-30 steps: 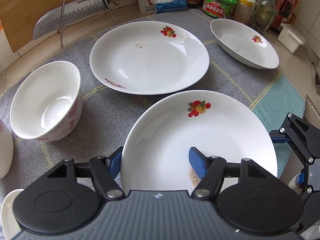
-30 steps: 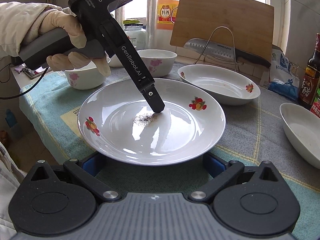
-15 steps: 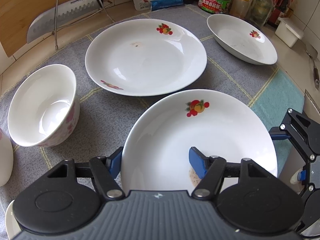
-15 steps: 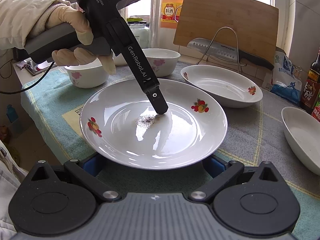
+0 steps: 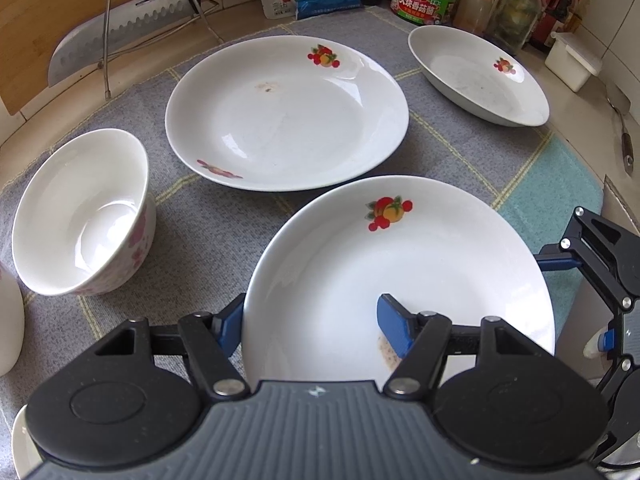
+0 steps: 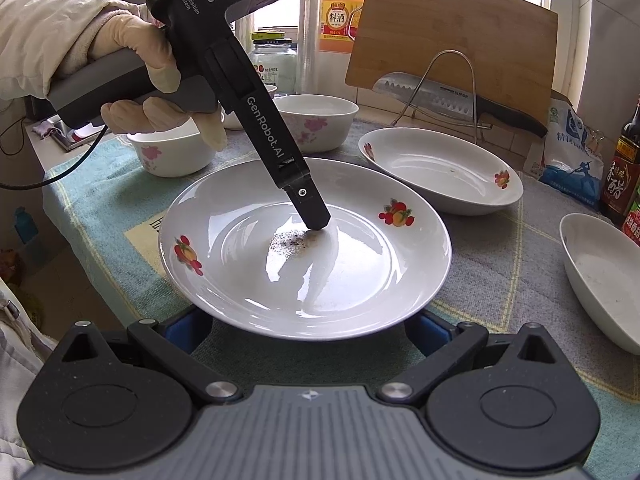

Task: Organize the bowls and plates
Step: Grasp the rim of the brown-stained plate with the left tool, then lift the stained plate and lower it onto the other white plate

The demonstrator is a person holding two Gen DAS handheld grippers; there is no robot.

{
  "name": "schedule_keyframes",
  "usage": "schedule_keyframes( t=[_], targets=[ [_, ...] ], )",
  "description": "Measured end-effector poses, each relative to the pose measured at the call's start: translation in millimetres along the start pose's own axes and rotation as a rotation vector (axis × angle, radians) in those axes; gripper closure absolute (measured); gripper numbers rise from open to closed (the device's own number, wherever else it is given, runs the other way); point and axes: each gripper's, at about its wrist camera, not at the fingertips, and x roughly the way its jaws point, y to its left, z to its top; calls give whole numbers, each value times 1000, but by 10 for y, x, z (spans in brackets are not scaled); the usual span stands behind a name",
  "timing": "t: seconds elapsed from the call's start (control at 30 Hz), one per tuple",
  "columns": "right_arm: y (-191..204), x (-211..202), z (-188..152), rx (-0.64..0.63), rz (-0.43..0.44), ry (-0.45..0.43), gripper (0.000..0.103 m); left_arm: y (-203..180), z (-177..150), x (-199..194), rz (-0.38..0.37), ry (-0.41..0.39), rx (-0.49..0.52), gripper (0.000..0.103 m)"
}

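Plate [image 5: 400,264] under inspection sits at the near edge of the checked cloth [image 5: 208,232], white with fruit prints and a dark speckled stain in its well.

Left gripper [image 5: 310,326], held by a gloved hand [image 6: 148,80], points steeply down and straddles the plate's rim. 1 blue finger sits outside the rim and the other is inside, its tip down at the stain. The jaws are narrowing, with the rim between them. The inner pad is still apart from the rim, so no firm clamp is confirmed.

Right gripper [image 6: 308,332] is at the opposite side of the same plate, its jaws spread wide. The plate's edge hides both fingertips, and I cannot tell whether they touch it.

Other ware on the cloth:
- A 2nd plate [image 5: 288,116] lies just beyond the 1st, close but apart from it.
- A 3rd plate [image 5: 476,76], deeper, lies near the jars.
- 1 floral bowl [image 5: 84,216] stands upright beside the 2nd plate.
- Another bowl [image 6: 172,152] stands under the gloved hand.

Knife [image 5: 132,20] rests across a wire rack against the wooden board [image 6: 452,36].
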Motion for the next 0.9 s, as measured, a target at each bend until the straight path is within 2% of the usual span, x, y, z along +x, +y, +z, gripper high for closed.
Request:
schedule_keyframes(
  t=[0.6,0.9],
  targets=[
    [-127,-102,4,-39,19,31,0,-112,42,-62,-15,-13,-17,36],
    [-282,-243,0,-30,12,32,0,-258,211,-109,-26,-37,-5,37]
  ],
)
